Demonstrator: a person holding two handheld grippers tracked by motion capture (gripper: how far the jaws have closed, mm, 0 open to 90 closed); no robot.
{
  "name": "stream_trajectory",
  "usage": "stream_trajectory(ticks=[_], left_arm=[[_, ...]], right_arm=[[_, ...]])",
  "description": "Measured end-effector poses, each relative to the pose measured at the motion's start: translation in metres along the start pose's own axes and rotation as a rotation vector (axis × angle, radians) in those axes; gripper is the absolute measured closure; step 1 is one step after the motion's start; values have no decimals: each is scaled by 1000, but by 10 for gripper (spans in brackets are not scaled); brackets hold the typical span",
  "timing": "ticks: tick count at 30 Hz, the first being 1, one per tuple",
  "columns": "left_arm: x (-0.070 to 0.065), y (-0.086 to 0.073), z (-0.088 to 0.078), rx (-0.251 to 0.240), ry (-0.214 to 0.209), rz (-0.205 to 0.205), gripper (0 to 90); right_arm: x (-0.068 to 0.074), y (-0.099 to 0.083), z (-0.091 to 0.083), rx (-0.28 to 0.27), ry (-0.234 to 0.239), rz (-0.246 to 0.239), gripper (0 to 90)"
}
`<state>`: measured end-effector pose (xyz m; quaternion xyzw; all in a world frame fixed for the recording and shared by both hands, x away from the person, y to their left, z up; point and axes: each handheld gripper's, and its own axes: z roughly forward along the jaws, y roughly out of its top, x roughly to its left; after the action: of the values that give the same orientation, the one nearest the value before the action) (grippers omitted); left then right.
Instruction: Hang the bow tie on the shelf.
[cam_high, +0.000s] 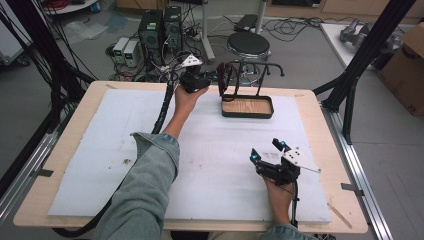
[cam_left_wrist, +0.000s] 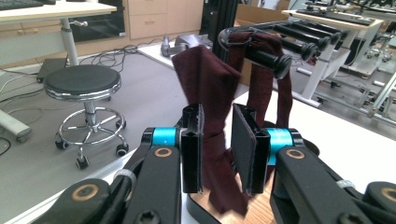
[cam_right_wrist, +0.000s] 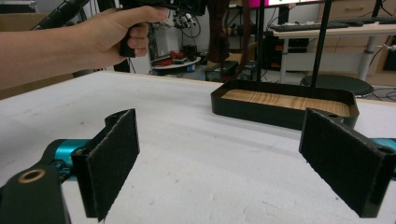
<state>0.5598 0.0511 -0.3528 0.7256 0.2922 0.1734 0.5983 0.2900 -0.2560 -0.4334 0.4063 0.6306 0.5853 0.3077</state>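
A dark red cloth (cam_left_wrist: 205, 74) hangs over a bar of a black rack (cam_left_wrist: 266, 53) that stands in a black tray with a wooden floor (cam_high: 247, 115) at the table's far middle. My left gripper (cam_high: 210, 80) reaches the cloth (cam_high: 221, 82) from the left. In the left gripper view its jaws (cam_left_wrist: 218, 112) stand narrow with the cloth pinched between the pads. My right gripper (cam_high: 267, 150) rests near the front right of the table, open wide with nothing between its pads (cam_right_wrist: 222, 140). It faces the tray (cam_right_wrist: 280, 114) and the hanging cloth (cam_right_wrist: 218, 28).
A white foam mat (cam_high: 125, 135) covers most of the wooden table. Behind the far edge are a black stool (cam_high: 248, 45), computer towers (cam_high: 160, 27) and loose cables. A black frame post (cam_high: 360, 55) and a cardboard box (cam_high: 407, 65) stand at the right.
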Motion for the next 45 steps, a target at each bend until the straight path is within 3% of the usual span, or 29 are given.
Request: stream_trajectory(ticks=[10,12,15,17,21,32,45], left_arm=[[-5,15,-20,3,-14,53,689],[-8,19,-26,4,-14,83,677],[-10,24,-37,-12,-31,82,651],[-10,28,-48,-34,-57,85,638],[-11,35,-70,-63,-65,107,610],[-20,38,-136,-126,-44,128,548],[-24,30,-204,-132,17,166,489]], right_arm=[[0,0,0,1,-1,-2,113],[0,0,0,0,-1,0,113],[0,0,0,3,-1,-3,113],[0,0,0,1,0,-4,112],[0,0,0,4,0,-9,112],[1,0,0,4,-2,-8,112],[2,0,0,11,-7,-13,113]])
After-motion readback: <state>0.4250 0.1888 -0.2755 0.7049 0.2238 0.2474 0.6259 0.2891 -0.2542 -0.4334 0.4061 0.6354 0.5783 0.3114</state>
